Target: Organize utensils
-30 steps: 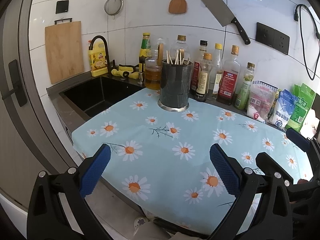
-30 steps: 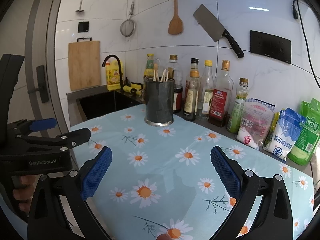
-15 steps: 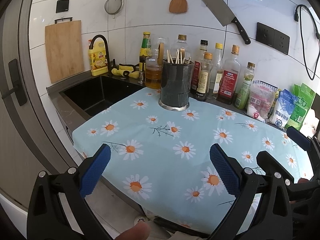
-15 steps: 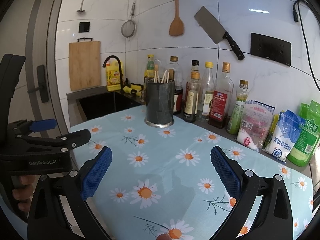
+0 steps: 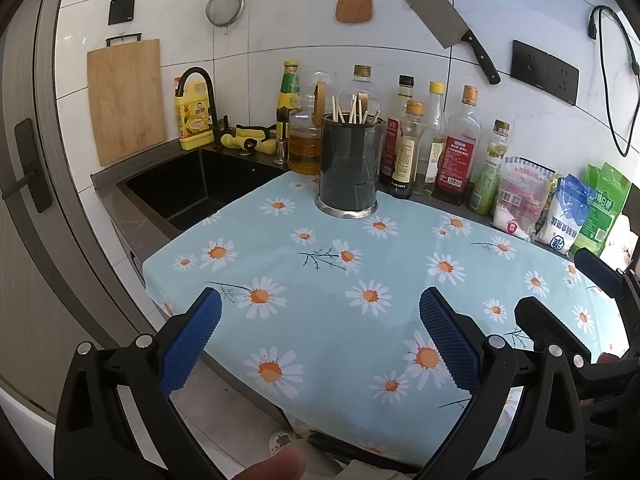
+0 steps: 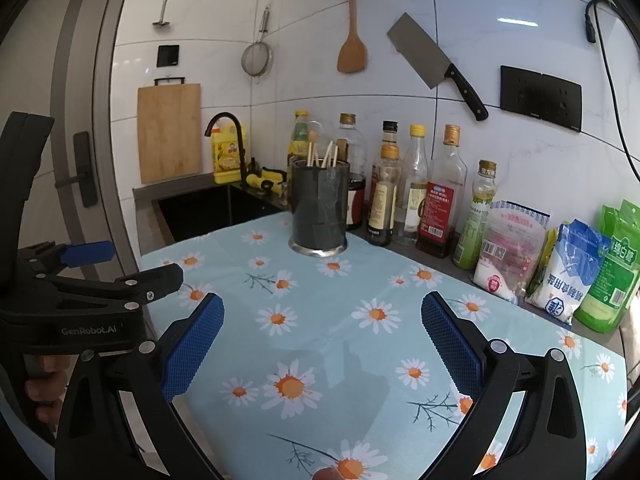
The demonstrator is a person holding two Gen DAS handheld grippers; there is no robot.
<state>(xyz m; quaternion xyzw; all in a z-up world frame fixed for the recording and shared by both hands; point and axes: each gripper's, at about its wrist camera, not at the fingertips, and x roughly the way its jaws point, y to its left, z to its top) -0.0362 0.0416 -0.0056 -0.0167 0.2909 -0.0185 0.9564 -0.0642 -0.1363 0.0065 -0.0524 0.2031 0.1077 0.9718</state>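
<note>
Several chopsticks (image 5: 352, 110) upright in holder (image 5: 347, 168), tips splayed.

A smooth, slightly glossy daisy-print tablecloth (image 5: 360, 280) covers the counter. At twelve o'clock stands a dark utensil holder (image 5: 348, 172), its wall patched with glossy tape above a shiny metal base ring, holding pale wooden chopsticks (image 5: 352, 110). Both grippers wear matt black plastic frames with rough, dimpled blue pads (image 6: 192, 350). The wall tiles (image 6: 304, 76) are glossy white; a matt wooden cutting board (image 5: 126, 100) hangs at ten o'clock.
</note>
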